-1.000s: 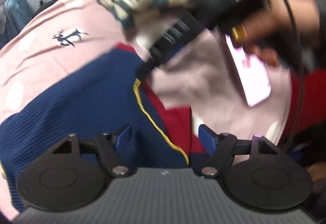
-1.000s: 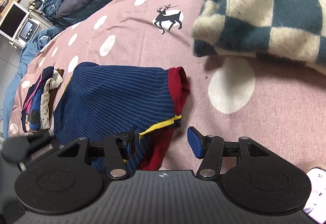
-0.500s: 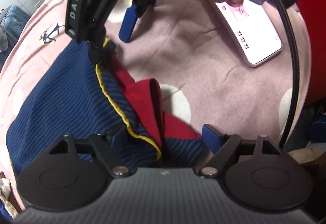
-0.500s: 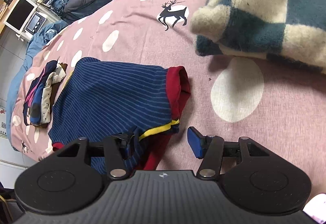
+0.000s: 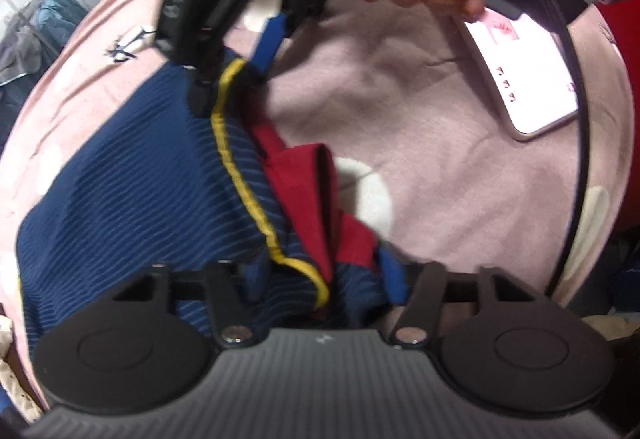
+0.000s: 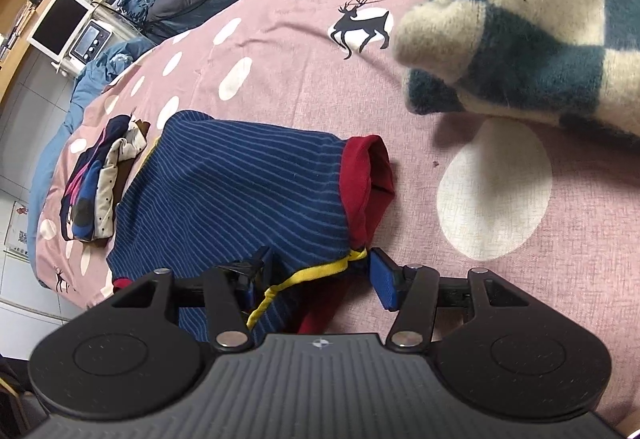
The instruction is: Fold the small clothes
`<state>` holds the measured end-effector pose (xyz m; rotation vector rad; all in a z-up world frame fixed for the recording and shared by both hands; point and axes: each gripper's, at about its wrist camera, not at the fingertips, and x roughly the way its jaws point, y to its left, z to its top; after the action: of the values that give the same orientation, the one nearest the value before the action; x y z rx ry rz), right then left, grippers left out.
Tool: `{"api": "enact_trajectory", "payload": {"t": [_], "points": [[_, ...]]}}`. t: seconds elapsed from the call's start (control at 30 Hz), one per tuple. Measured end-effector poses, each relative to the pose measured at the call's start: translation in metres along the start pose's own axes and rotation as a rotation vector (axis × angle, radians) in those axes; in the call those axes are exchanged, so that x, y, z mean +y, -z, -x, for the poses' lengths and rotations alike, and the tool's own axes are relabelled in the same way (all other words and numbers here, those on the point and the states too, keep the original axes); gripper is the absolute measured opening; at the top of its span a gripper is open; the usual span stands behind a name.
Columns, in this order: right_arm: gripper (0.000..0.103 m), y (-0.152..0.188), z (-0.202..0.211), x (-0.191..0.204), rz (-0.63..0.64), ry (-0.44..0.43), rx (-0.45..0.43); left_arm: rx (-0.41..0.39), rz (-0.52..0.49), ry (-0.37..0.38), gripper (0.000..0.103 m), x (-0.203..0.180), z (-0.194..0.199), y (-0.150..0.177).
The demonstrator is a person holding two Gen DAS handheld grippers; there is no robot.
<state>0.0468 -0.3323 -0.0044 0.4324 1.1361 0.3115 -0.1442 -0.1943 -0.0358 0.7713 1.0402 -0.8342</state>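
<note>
Both open: left gripper (image 5: 324,279) and right gripper (image 6: 320,275) straddling yellow-trimmed edge of navy striped shorts (image 6: 232,183) on pink bedspread (image 6: 280,51)

Navy striped garment (image 6: 240,191): thin light-blue stripes, red cuff band (image 6: 366,185), yellow piping (image 6: 312,275). Lies crumpled on the pink bedsheet, centre-left of right wrist frame, near edge bunched at bottom centre. Small pile of clothes (image 6: 100,195) just beside its left edge, mid-left of frame, navy, cream-dotted and pink pieces.
</note>
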Motion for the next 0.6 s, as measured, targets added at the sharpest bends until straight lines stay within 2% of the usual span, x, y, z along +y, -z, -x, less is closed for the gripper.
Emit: {"api": "enact_trajectory", "payload": {"t": [0.07,0.13,0.17,0.2,0.23,0.4,0.53,0.6], "points": [[0.089,-0.001,-0.001,0.001,0.01,-0.002,0.0,-0.011,-0.021,-0.019,0.051,0.0,-0.001,0.003],[0.09,-0.002,-0.002,0.003,0.015,0.0,-0.007,-0.021,-0.086,-0.078,0.055,-0.014,0.001,0.004],[0.09,-0.003,-0.002,0.004,0.016,0.003,-0.014,-0.032,-0.117,-0.118,0.059,-0.022,0.003,0.003],[0.091,-0.003,-0.002,0.006,0.019,0.005,-0.021,-0.051,-0.139,-0.151,0.069,-0.029,0.005,0.003],[0.091,-0.003,-0.002,0.007,0.024,0.012,-0.03,-0.066,-0.16,-0.169,0.071,-0.033,0.006,0.002],[0.091,0.0,0.004,0.004,0.016,0.027,-0.071,-0.123,-0.147,-0.187,0.064,-0.037,0.01,0.019],[0.091,0.002,0.005,0.001,0.007,0.007,-0.103,-0.158,-0.193,-0.242,0.062,-0.05,0.01,0.029],[0.091,0.003,0.006,-0.002,0.007,-0.016,-0.129,-0.172,-0.133,-0.231,0.063,-0.044,0.009,0.033]]}}
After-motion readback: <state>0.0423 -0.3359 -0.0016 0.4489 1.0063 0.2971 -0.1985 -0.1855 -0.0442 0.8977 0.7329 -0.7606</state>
